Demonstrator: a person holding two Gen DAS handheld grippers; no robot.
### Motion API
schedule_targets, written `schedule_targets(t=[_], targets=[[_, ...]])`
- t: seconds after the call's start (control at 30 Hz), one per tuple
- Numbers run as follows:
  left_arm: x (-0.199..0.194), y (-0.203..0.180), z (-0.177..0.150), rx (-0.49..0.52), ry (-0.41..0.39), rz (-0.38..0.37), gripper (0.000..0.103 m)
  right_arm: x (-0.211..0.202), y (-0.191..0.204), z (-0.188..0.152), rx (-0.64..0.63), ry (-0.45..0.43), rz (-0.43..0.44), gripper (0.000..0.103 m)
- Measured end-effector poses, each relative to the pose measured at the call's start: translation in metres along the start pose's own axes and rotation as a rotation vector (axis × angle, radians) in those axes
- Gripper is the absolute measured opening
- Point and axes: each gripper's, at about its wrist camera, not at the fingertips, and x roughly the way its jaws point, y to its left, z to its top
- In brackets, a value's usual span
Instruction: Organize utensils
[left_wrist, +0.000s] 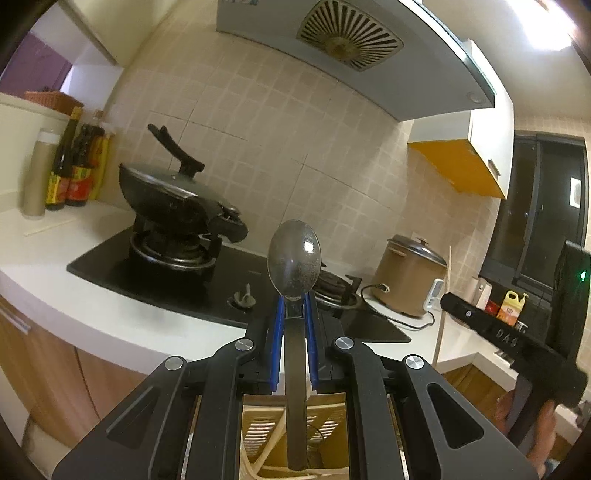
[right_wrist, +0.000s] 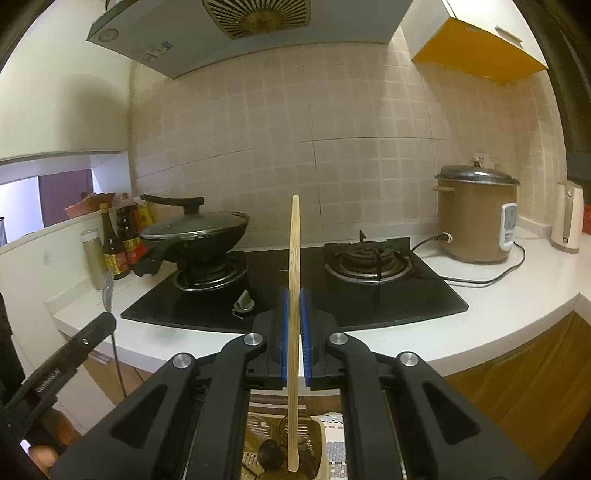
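Note:
My left gripper (left_wrist: 294, 301) is shut on a metal spoon (left_wrist: 294, 258), bowl up above the blue pads and handle hanging down behind them. My right gripper (right_wrist: 294, 295) is shut on a pale wooden chopstick (right_wrist: 295, 240), which stands nearly upright through the pads. Below each gripper a slotted yellow utensil holder (left_wrist: 258, 428) shows, with chopsticks in it; in the right wrist view the holder (right_wrist: 255, 428) also has a dark utensil in it. The right gripper (left_wrist: 448, 301) with its chopstick appears at the right edge of the left wrist view, and the left gripper (right_wrist: 107, 319) with the spoon at the left edge of the right wrist view.
A black gas hob (right_wrist: 295, 291) lies in the white counter (right_wrist: 498, 295), with a lidded wok (right_wrist: 195, 232) on its left burner. Sauce bottles (right_wrist: 122, 240) stand at the left, a brown rice cooker (right_wrist: 476, 218) with its cord at the right. A hood (left_wrist: 332, 40) hangs overhead.

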Motion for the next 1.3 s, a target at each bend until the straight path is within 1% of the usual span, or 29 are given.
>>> schedule_targets(t=[0.07, 0.27, 0.47, 0.57, 0.63, 0.67, 0.7, 0.8, 0.83, 0.97, 1.07, 1.13, 1.17, 1.2, 1.23, 1.27, 1.3], targets=[[0.002, 0.001, -0.003, 0.002, -0.003, 0.004, 0.009, 0.004, -0.002, -0.006, 0.002, -0.016, -0.003, 0.004], [0.009, 0.008, -0.012, -0.011, 0.012, 0.011, 0.009, 0.017, -0.006, -0.021, 0.012, 0.018, -0.001, 0.004], [0.012, 0.017, -0.022, -0.03, 0.027, -0.001, 0.01, 0.015, 0.0, -0.033, -0.023, 0.011, -0.002, 0.004], [0.01, 0.019, -0.024, -0.035, 0.031, -0.002, 0.01, 0.013, 0.003, -0.038, -0.035, 0.025, 0.002, 0.005], [0.008, 0.021, -0.026, -0.038, 0.049, -0.008, 0.01, 0.008, 0.003, -0.042, -0.037, 0.037, 0.004, 0.005], [0.005, 0.022, -0.026, -0.036, 0.055, -0.008, 0.013, 0.007, 0.003, -0.044, -0.04, 0.047, 0.01, 0.005], [0.003, 0.022, -0.027, -0.033, 0.061, -0.012, 0.018, 0.003, 0.002, -0.047, -0.039, 0.057, 0.016, 0.005], [-0.007, 0.024, -0.029, -0.029, 0.084, -0.025, 0.026, -0.006, -0.001, -0.051, -0.026, 0.08, 0.031, 0.007], [-0.011, 0.025, -0.029, -0.031, 0.091, -0.027, 0.028, -0.011, -0.004, -0.053, -0.017, 0.087, 0.038, 0.009], [-0.034, 0.032, -0.032, -0.051, 0.105, -0.029, 0.041, -0.03, -0.018, -0.058, 0.053, 0.123, 0.078, 0.01], [-0.054, 0.036, -0.035, -0.062, 0.105, -0.021, 0.045, -0.049, -0.026, -0.064, 0.079, 0.132, 0.088, 0.02], [-0.069, 0.037, -0.038, -0.067, 0.107, -0.014, 0.051, -0.064, -0.03, -0.069, 0.084, 0.129, 0.084, 0.038], [-0.079, 0.037, -0.041, -0.068, 0.104, -0.009, 0.056, -0.071, -0.03, -0.071, 0.084, 0.128, 0.084, 0.044], [-0.087, 0.037, -0.042, -0.065, 0.099, 0.0, 0.064, -0.079, -0.031, -0.074, 0.086, 0.125, 0.084, 0.051], [-0.1, 0.035, -0.045, -0.054, 0.084, 0.021, 0.069, -0.089, -0.03, -0.078, 0.089, 0.124, 0.09, 0.054], [-0.11, 0.033, -0.047, -0.042, 0.068, 0.037, 0.075, -0.094, -0.03, -0.08, 0.09, 0.124, 0.095, 0.055], [-0.118, 0.031, -0.049, -0.031, 0.058, 0.045, 0.078, -0.101, -0.029, -0.083, 0.089, 0.126, 0.098, 0.056]])
